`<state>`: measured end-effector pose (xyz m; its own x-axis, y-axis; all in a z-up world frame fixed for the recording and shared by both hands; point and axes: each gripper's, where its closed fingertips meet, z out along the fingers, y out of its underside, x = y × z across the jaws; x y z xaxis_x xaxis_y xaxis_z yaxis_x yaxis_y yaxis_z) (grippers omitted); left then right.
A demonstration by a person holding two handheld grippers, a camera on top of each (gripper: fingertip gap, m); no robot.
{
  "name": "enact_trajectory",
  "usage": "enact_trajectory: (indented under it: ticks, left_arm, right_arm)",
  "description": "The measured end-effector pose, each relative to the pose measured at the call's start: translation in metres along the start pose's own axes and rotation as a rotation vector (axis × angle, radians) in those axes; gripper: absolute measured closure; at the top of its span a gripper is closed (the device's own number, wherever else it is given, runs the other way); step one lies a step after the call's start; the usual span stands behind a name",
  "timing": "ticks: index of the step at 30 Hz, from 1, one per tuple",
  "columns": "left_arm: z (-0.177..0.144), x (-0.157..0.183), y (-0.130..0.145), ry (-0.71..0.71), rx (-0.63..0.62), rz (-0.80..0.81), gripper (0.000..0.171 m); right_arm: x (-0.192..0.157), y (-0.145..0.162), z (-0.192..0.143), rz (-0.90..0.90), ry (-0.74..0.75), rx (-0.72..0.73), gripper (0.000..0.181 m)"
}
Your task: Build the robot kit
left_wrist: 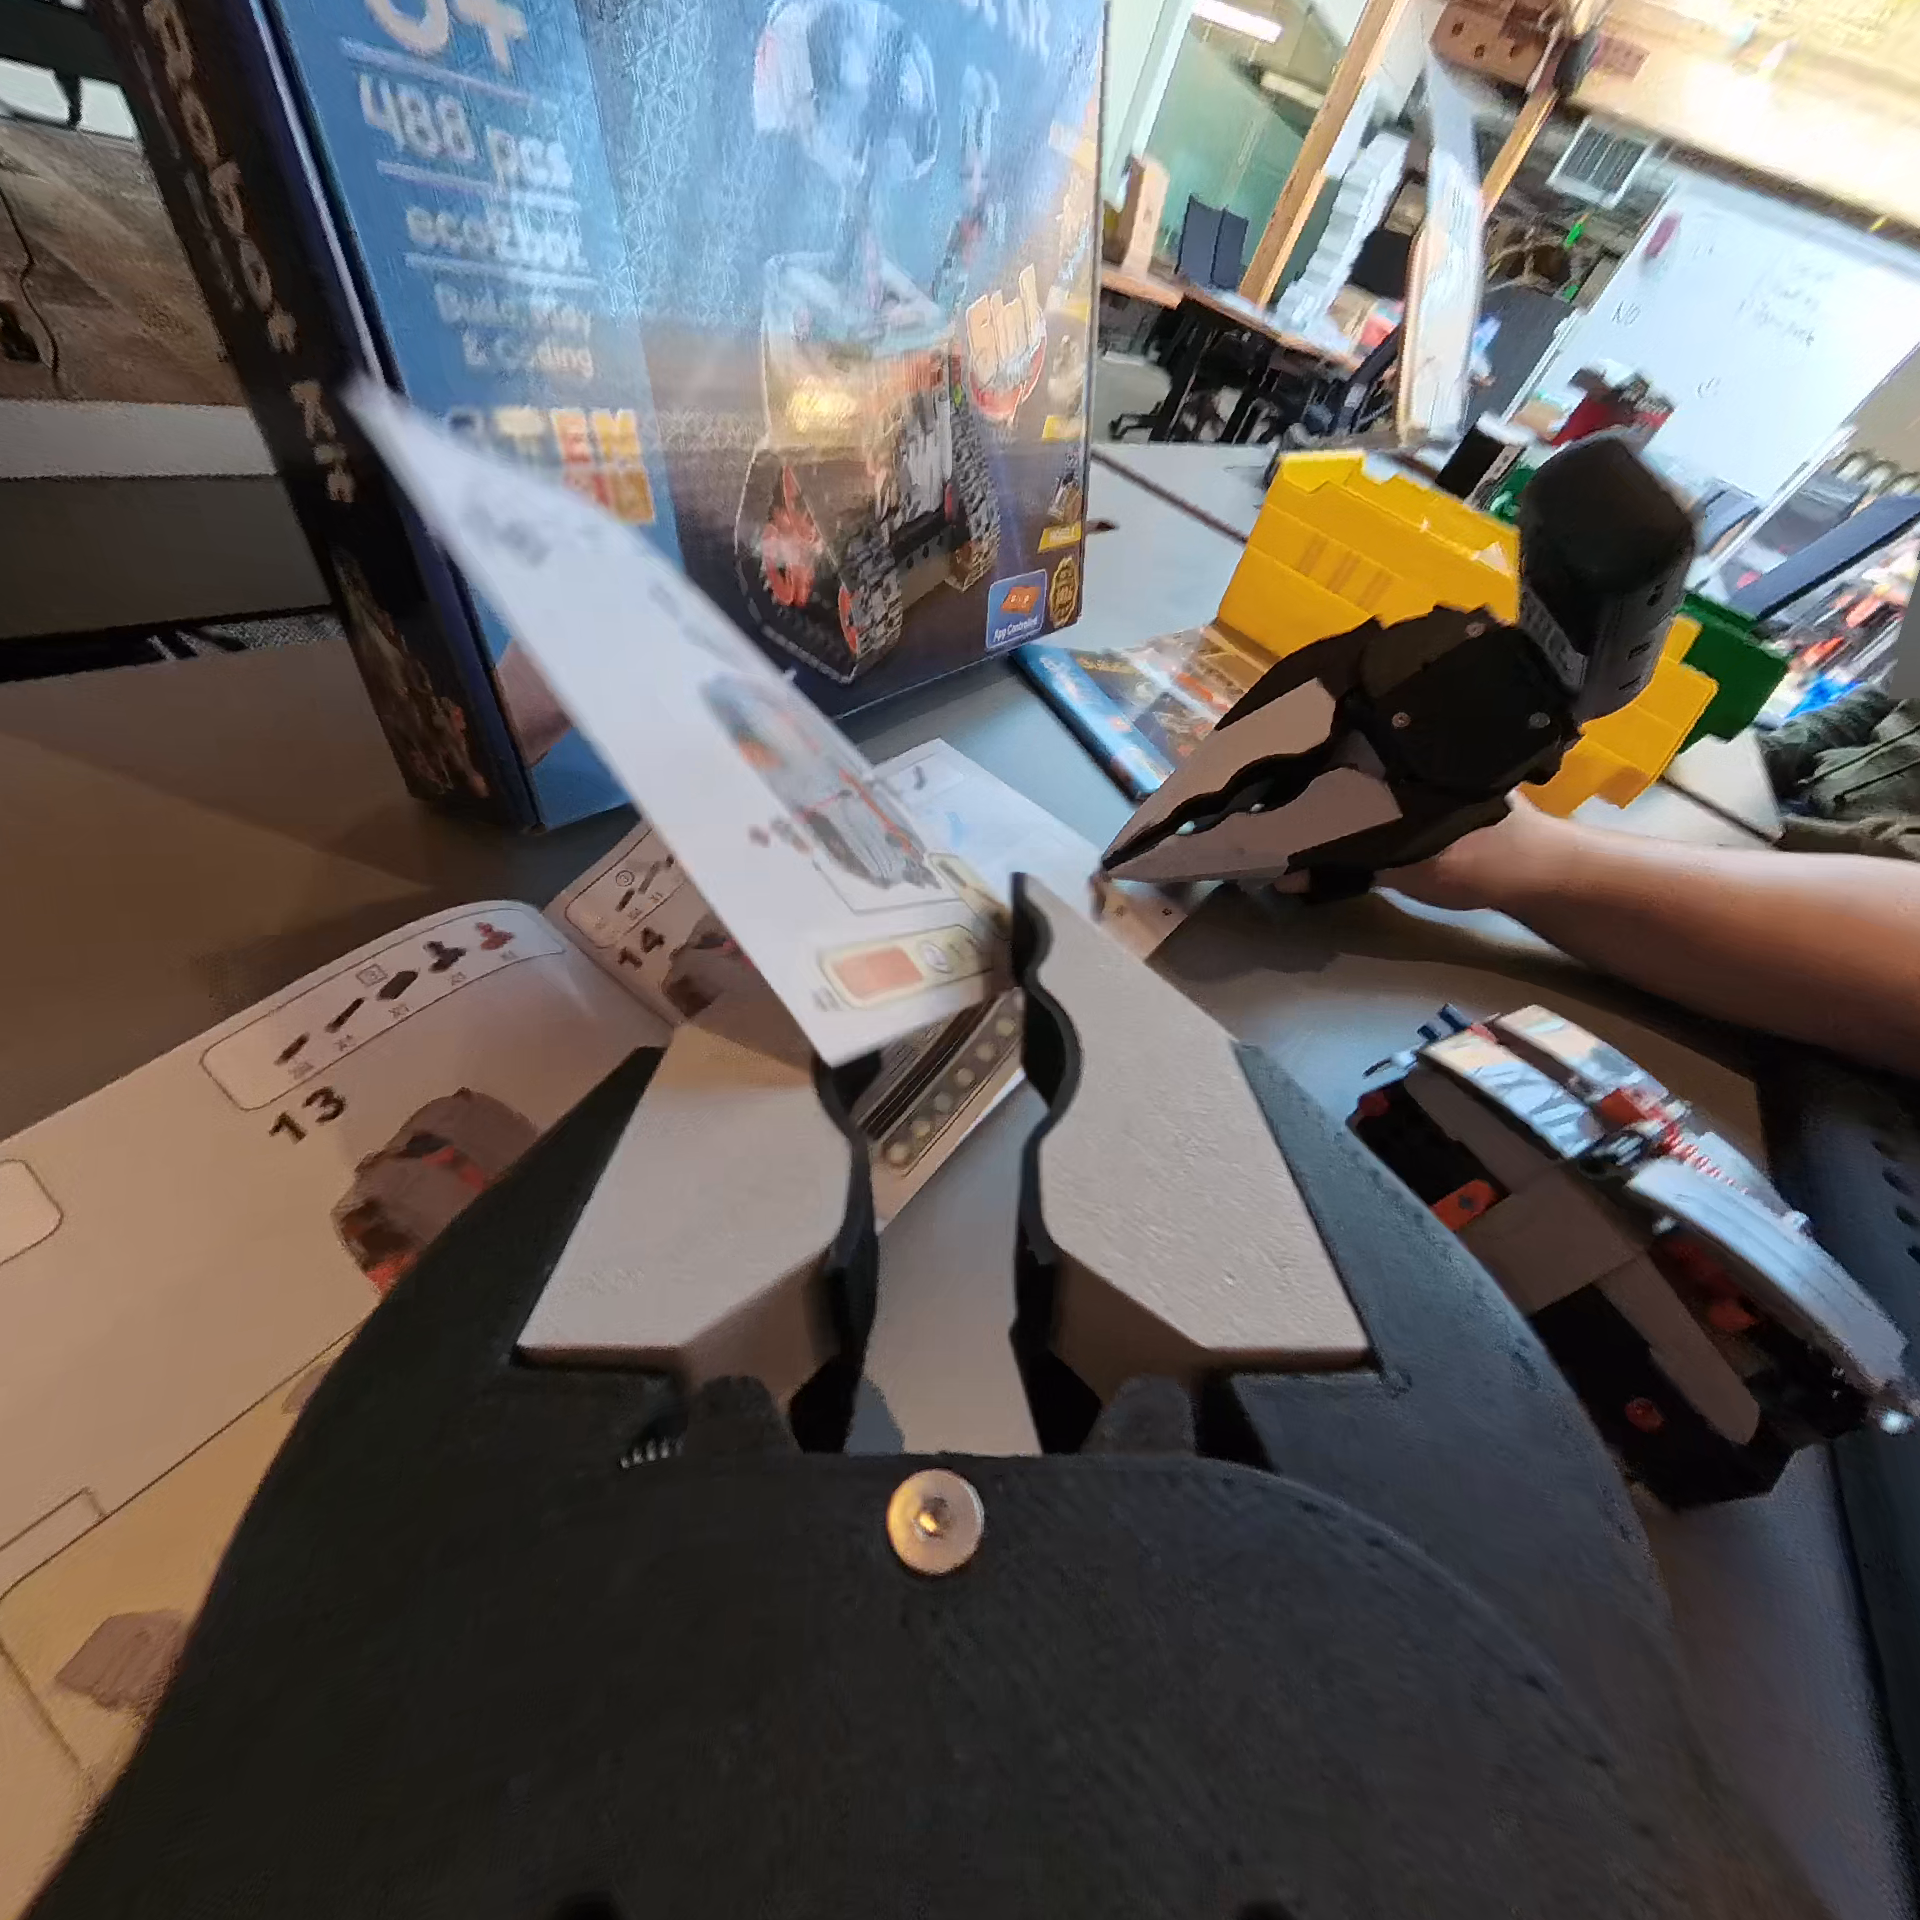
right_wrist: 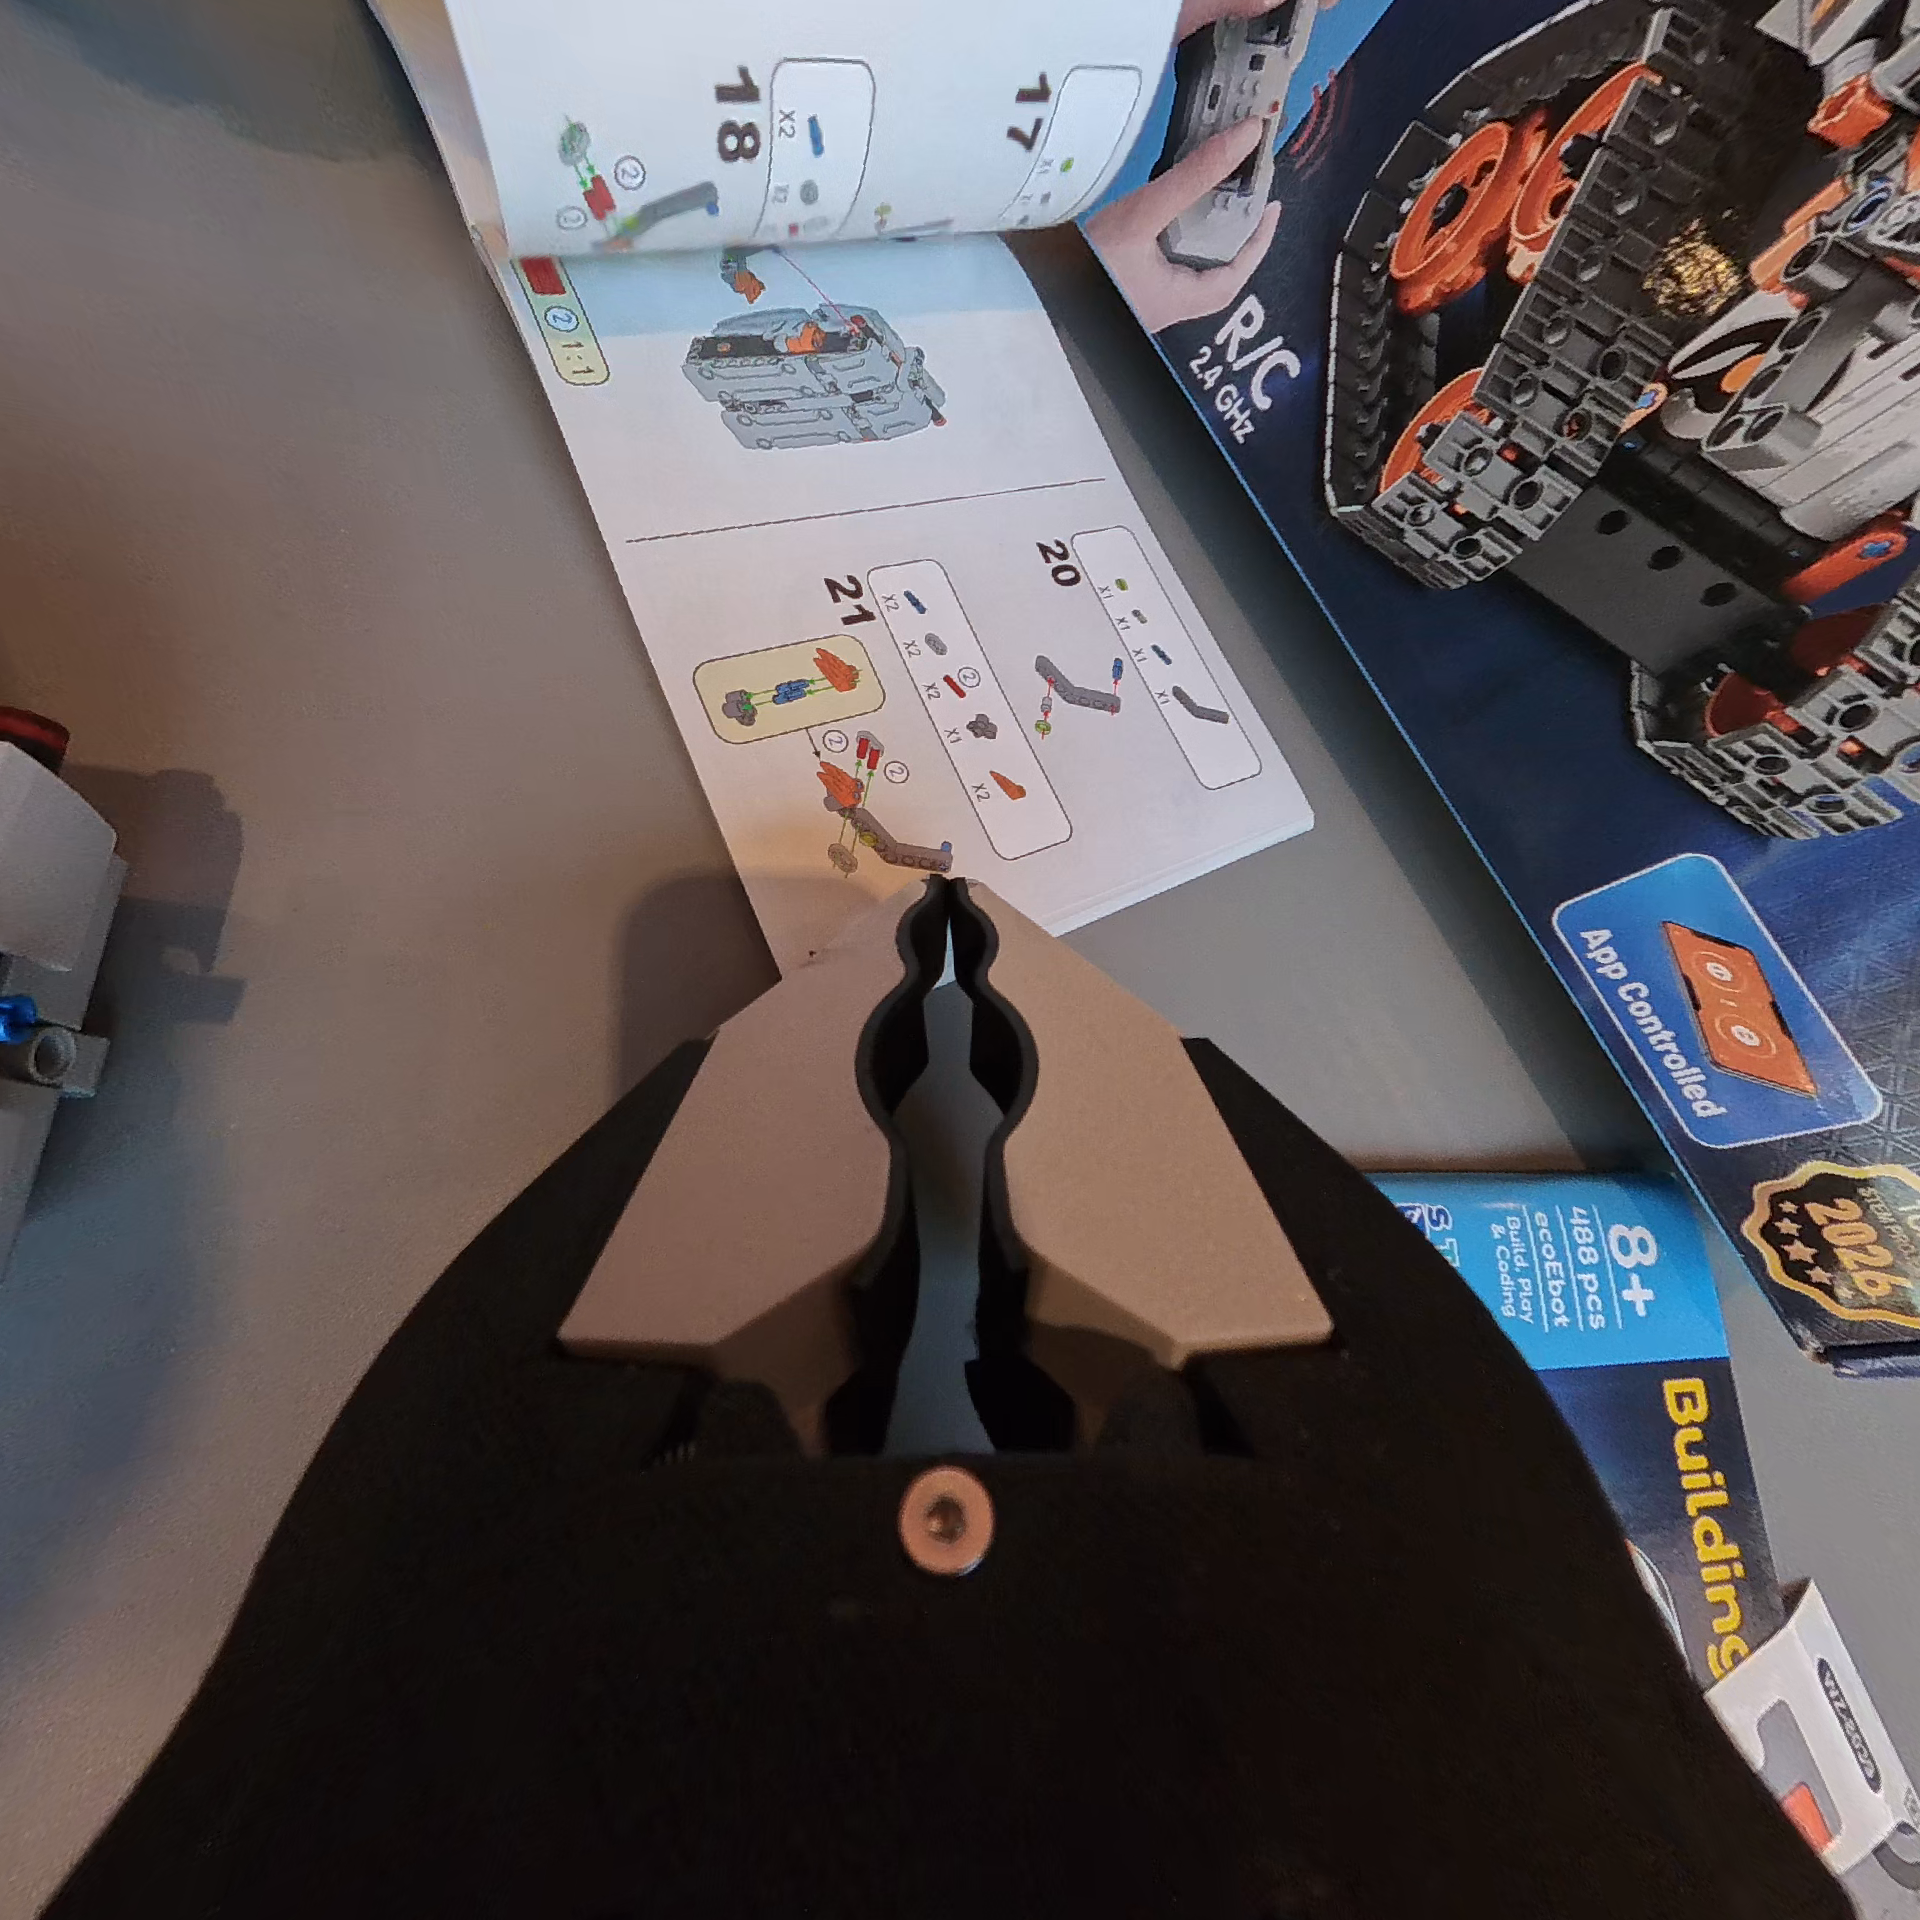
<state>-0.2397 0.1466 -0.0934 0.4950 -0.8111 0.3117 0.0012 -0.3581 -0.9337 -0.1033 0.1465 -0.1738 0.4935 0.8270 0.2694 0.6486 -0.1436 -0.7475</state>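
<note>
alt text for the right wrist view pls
The right hand-held gripper, shut, presses its tips on the bottom edge of an open instruction booklet lying on a grey table. A blue toy box lies flat to the right.

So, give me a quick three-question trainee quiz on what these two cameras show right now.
1. True or false: the right hand-held gripper is wide open.
2. In the left wrist view, the bin behind that gripper is: A yellow, B red, C white.
3. Which printed item are its tips at?

Key: 1 false, the jaws are shut. 2 A. 3 the open instruction booklet.
</note>
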Motion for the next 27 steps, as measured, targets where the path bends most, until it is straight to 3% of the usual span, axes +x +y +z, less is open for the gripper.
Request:
enact_trajectory:
  ticks: [3,7,11,18,27]
  left_arm:
    - [0.015,0.029,-0.003,0.057,0.007,0.078,0.127]
    - [0.038,0.051,0.040,0.050,-0.216,0.259,0.099]
    - [0.050,0.057,0.074,0.048,-0.387,0.369,0.096]
    - [0.044,0.041,0.090,-0.054,-0.490,0.514,0.104]
    - [0.041,0.037,0.092,-0.049,-0.505,0.480,0.117]
  right_arm:
    - [0.000,0.000,0.000,0.002,-0.001,0.000,0.181]
    - [0.007,0.003,-0.001,0.006,0.042,-0.009,0.181]
    - [0.023,0.009,-0.004,0.037,0.123,-0.030,0.181]
    - [0.049,0.013,-0.013,0.098,0.246,-0.011,0.181]
    - [0.018,0.004,-0.005,-0.202,0.183,0.008,0.181]
